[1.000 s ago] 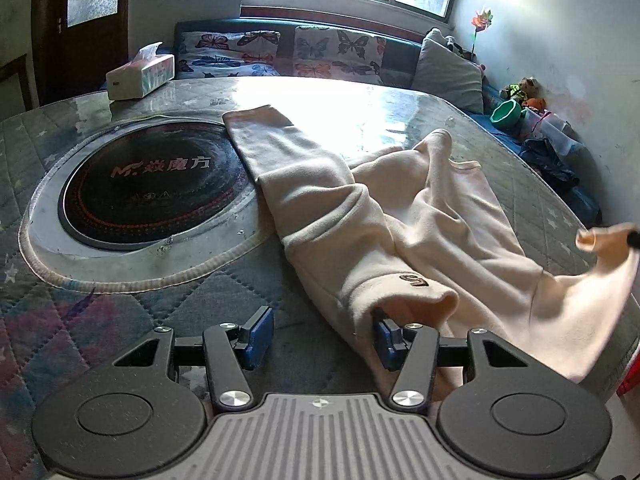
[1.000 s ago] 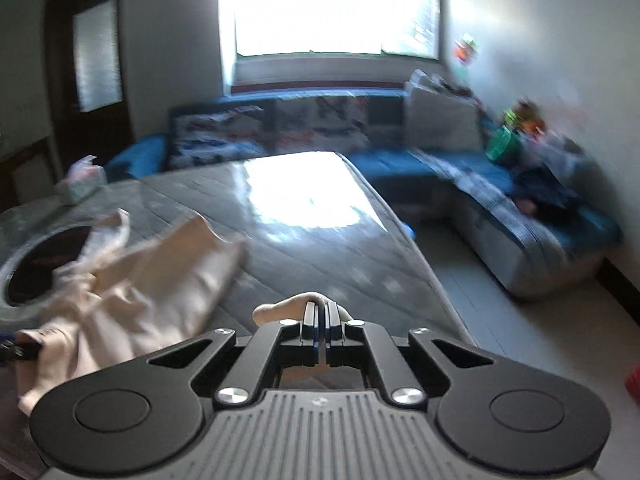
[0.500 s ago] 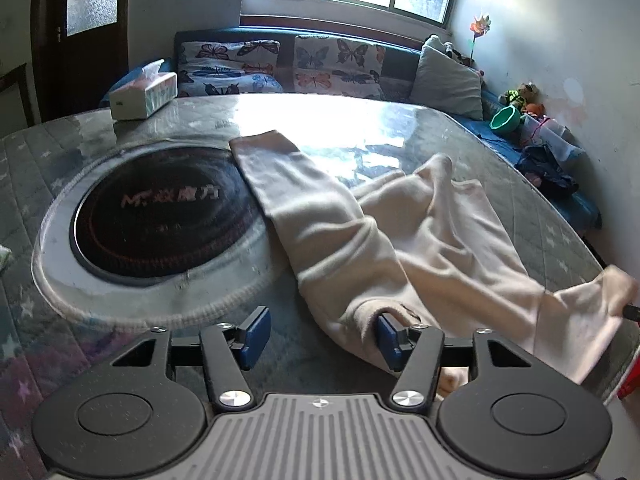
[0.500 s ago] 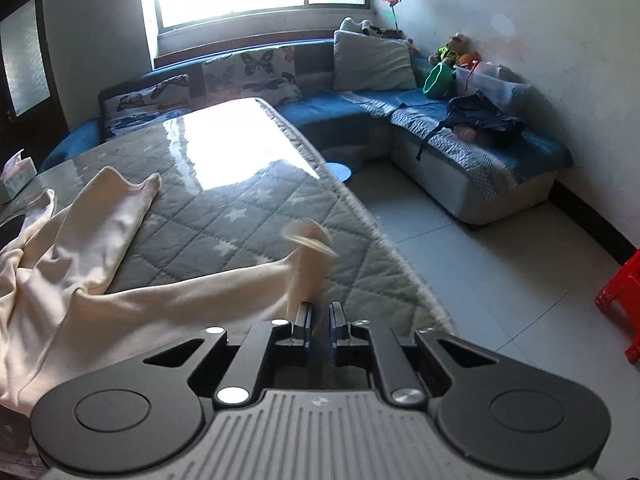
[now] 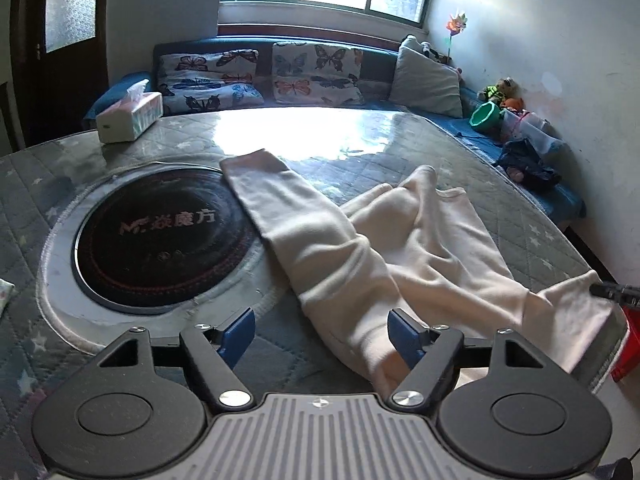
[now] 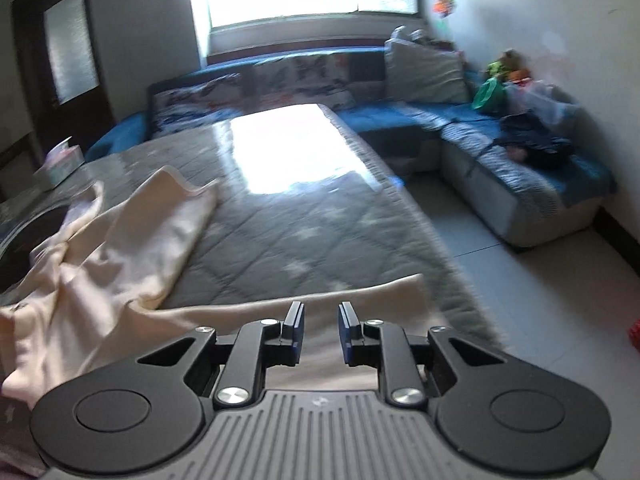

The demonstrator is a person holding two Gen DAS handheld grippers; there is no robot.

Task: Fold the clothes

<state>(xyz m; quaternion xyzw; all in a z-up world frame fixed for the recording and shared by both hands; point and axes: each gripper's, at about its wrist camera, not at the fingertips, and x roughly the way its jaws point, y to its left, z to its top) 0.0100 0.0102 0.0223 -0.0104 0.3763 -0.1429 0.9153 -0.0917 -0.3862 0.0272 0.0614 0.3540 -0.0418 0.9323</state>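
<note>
1. Left gripper [image 5: 321, 334] spread wide, jaws just opening further; cream garment [image 5: 360, 256] lying by the right pad, nothing pinched.
2. Right gripper [image 6: 319, 330] parted a little, jaws just opening; hem strip loose beneath, released.
3. Garment spread rumpled over the quilted table [image 5: 532, 236], one leg reaching across the dark round cooktop [image 5: 160, 236], hem near the table edge.
4. Likely risk: unpinned hem sliding off the edge, or bunched middle spoiling the fold.
5. Farther off: tissue box [image 5: 130, 116], sofa [image 5: 264, 76].
</note>
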